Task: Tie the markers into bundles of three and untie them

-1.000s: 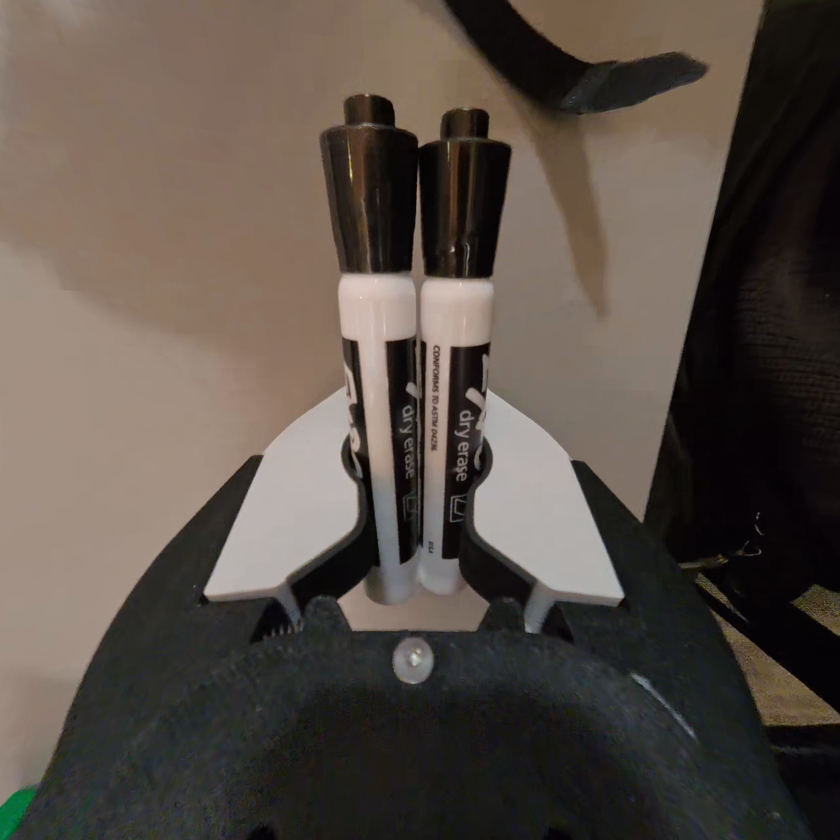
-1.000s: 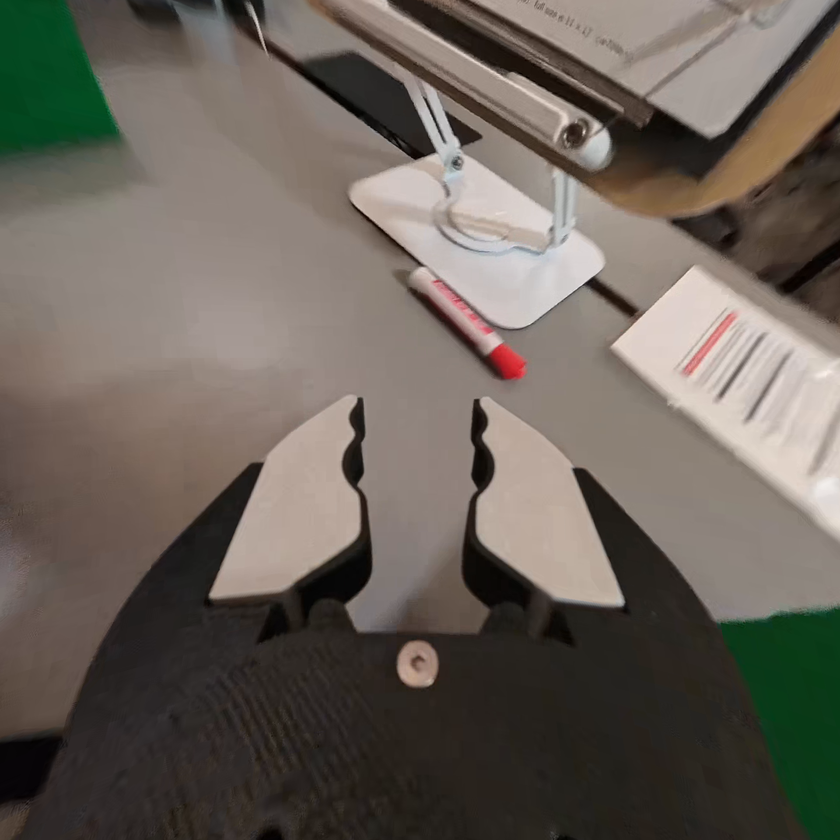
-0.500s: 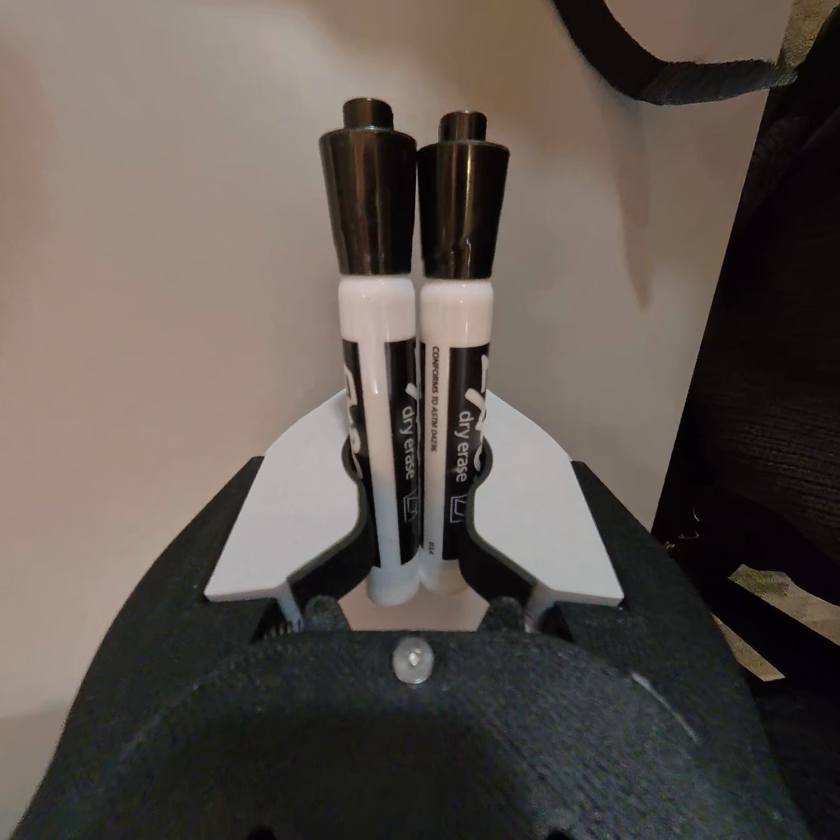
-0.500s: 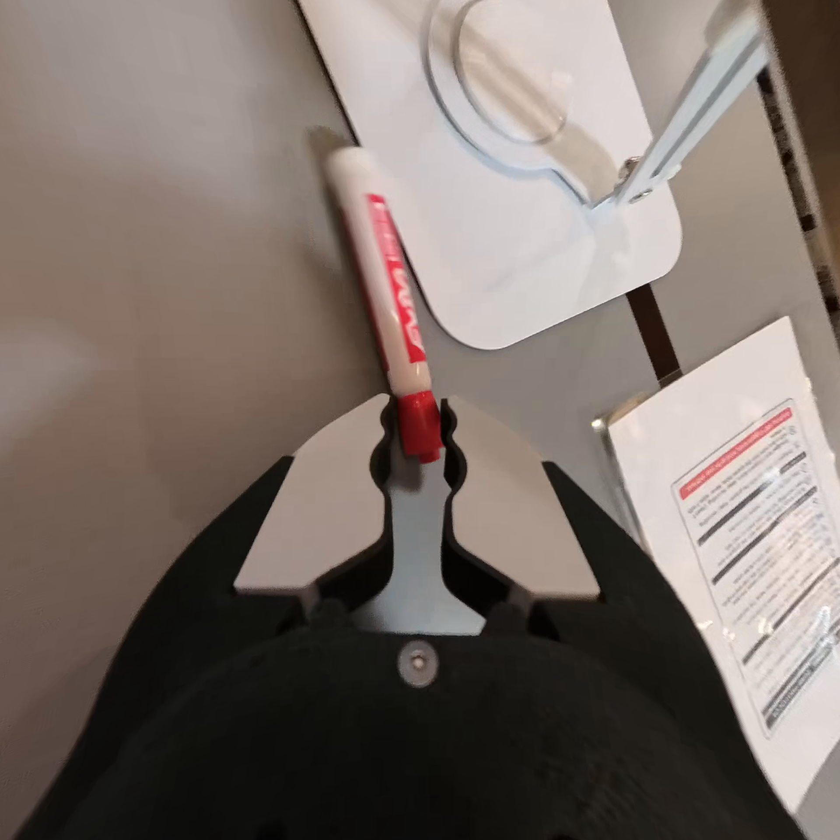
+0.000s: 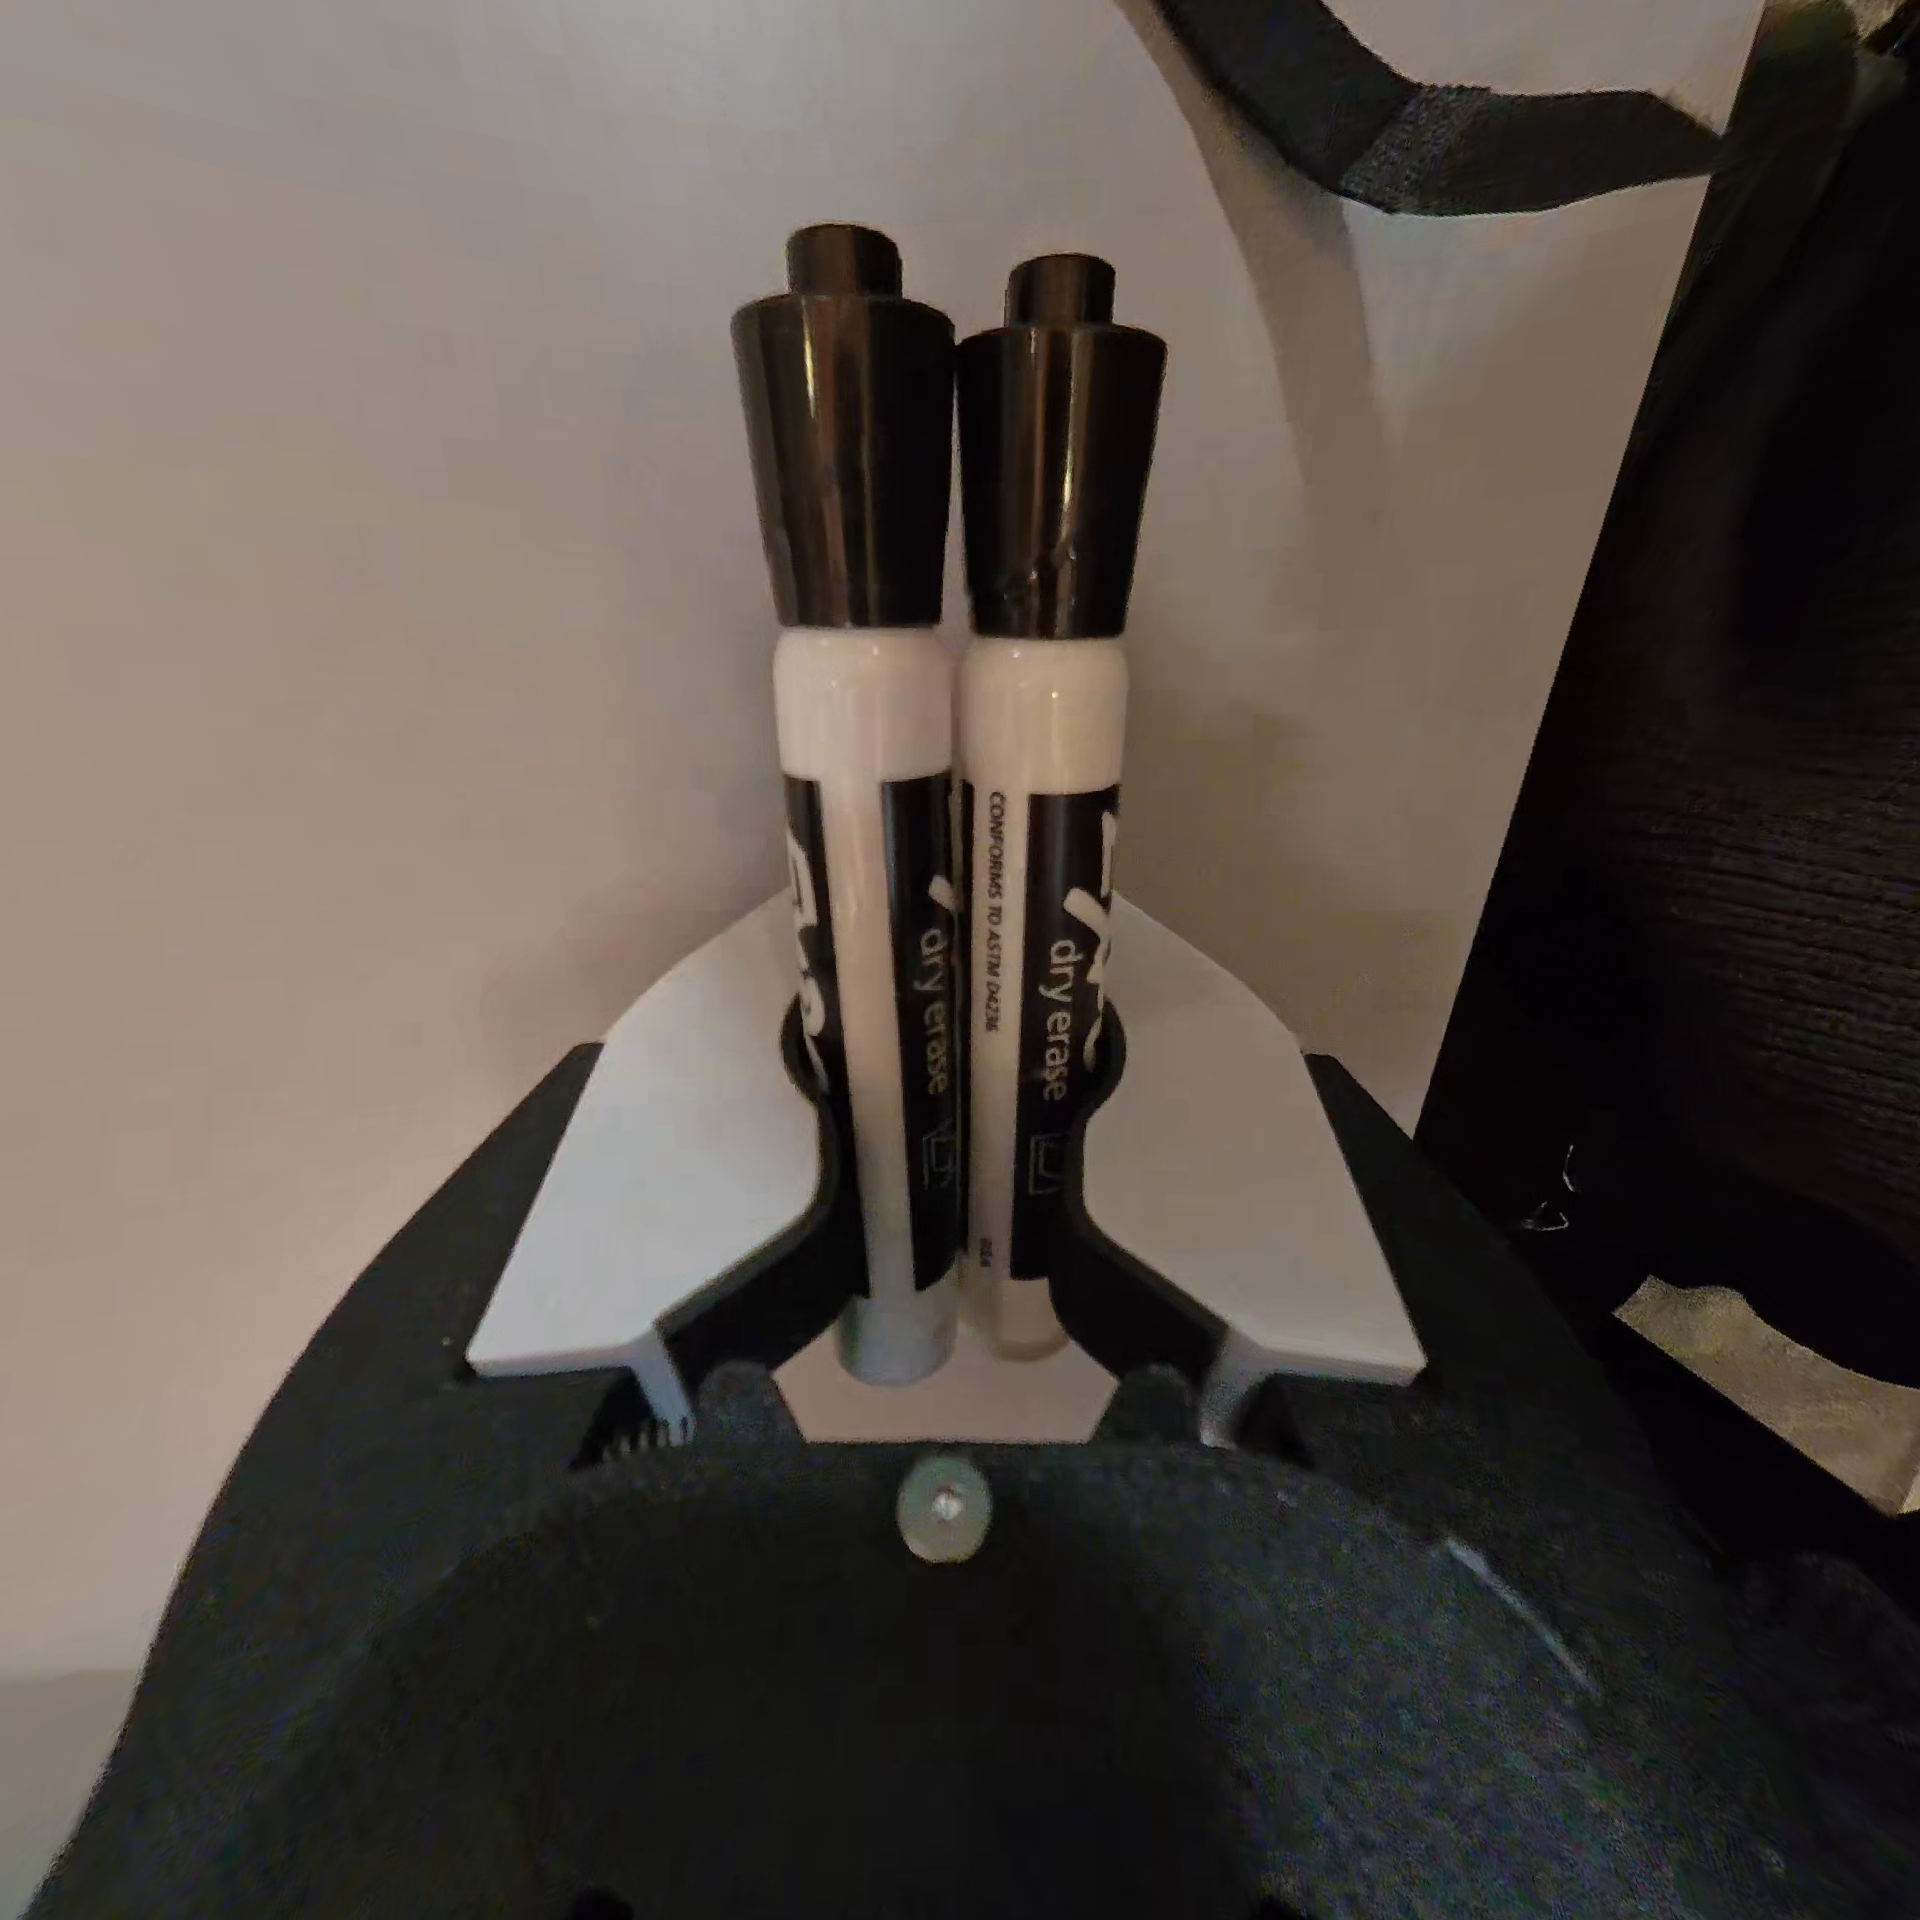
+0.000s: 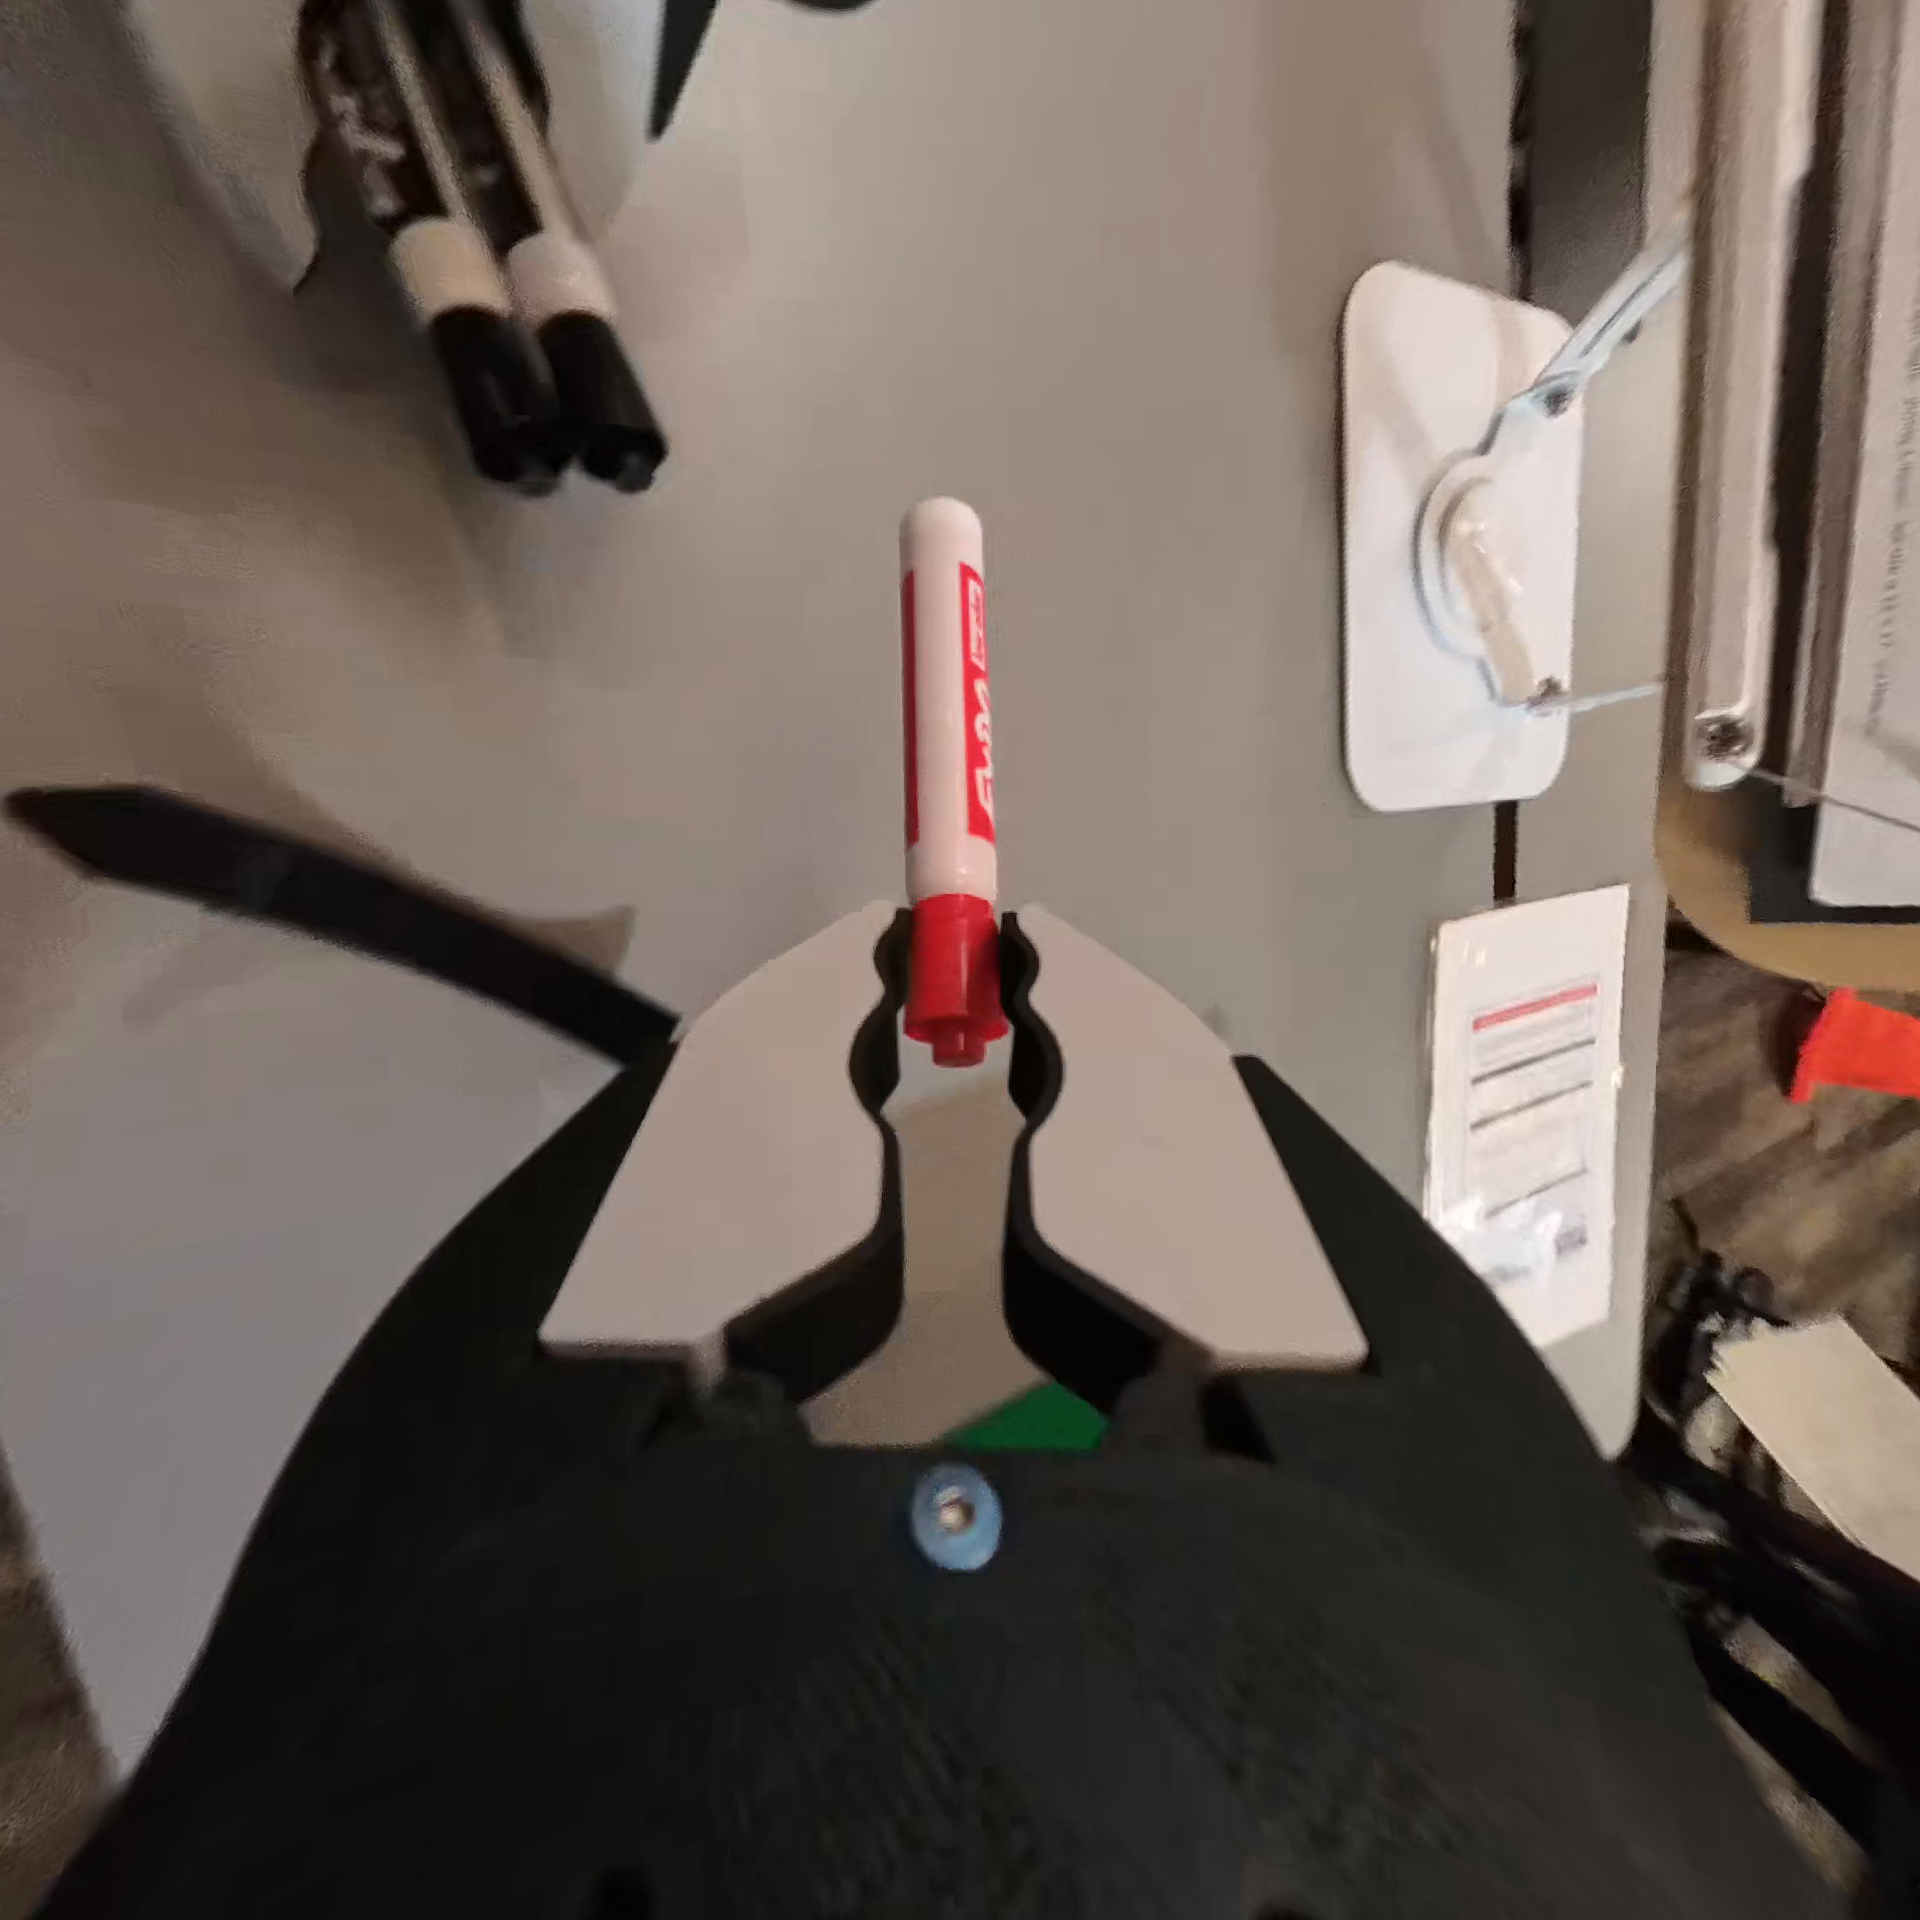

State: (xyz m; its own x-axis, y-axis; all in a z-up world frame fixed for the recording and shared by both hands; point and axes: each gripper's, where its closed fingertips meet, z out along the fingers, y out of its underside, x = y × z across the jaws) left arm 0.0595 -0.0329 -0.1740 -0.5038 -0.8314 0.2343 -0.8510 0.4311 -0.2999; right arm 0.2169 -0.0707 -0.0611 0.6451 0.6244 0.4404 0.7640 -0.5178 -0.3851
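My left gripper (image 5: 951, 1023) is shut on two black-capped white markers (image 5: 951, 831), side by side, caps pointing away from me. The same two markers (image 6: 499, 281) show at the upper left of the right wrist view, caps towards me. My right gripper (image 6: 951, 935) is shut on the red cap of a white and red marker (image 6: 943, 707), which points straight away above the grey table (image 6: 987, 260). A black strap (image 6: 343, 909) lies on the table left of my right gripper. A black strap end (image 5: 1455, 156) also hangs at the top right of the left wrist view.
A white stand base (image 6: 1449, 540) with a metal arm sits at the right of the table. A white printed sheet (image 6: 1522, 1101) lies near the table's right edge. Dark fabric (image 5: 1704, 831) fills the right side of the left wrist view. An orange object (image 6: 1855, 1044) lies beyond the edge. Some 20 cm of space lies between my two pairs of fingers. From either gripper's tips it is about 15 cm to the black strap (image 6: 343, 909). It is also in sight in the left wrist view (image 5: 1315, 75).
My right gripper moved to the red marker, shut on its cap and lifted it off the table. My left gripper kept its hold on the two black markers and shifted slightly.
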